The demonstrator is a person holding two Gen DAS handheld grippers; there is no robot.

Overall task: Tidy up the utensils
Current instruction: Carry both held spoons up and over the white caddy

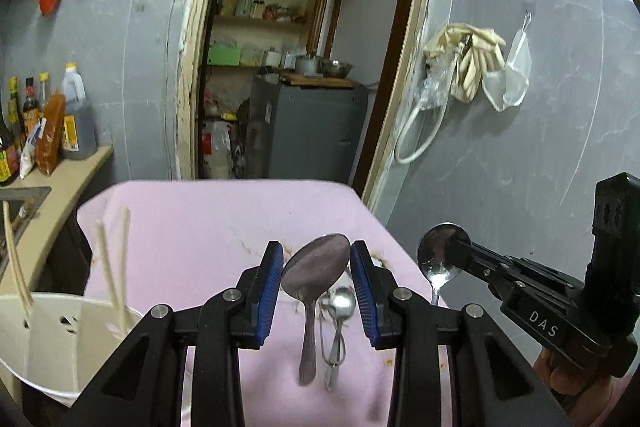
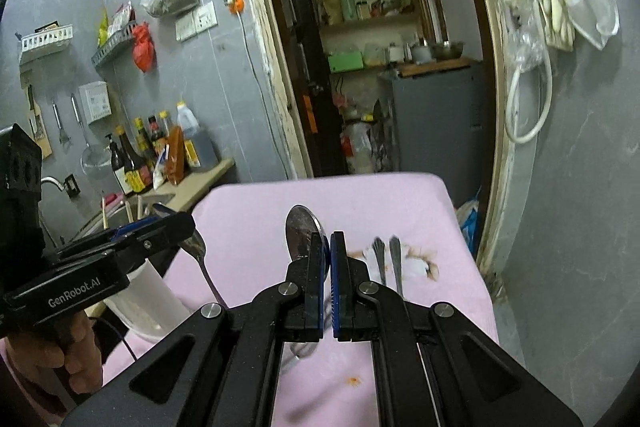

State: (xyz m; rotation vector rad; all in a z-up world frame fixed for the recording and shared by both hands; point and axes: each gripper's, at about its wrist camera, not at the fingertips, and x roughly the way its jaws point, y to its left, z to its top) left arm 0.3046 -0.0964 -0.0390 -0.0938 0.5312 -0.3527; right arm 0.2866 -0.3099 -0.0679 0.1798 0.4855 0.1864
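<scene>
- Large spoon (image 1: 316,269) hangs bowl-up, clamped between the left tool's (image 1: 316,287) blue pads; second spoon (image 2: 303,233) pinched edgewise in the right tool (image 2: 330,247)
- Both above the pink-covered desk (image 1: 200,227); white holder (image 1: 52,339) with chopsticks (image 1: 116,267) at its left

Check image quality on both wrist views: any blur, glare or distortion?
Left wrist: heavy fisheye bending of the door frame, dark corner vignette, chopsticks blurred, held spoon sharp. Right wrist: same bending, dim flat light, glare on the spoon bowl, left gripper edges soft.
</scene>
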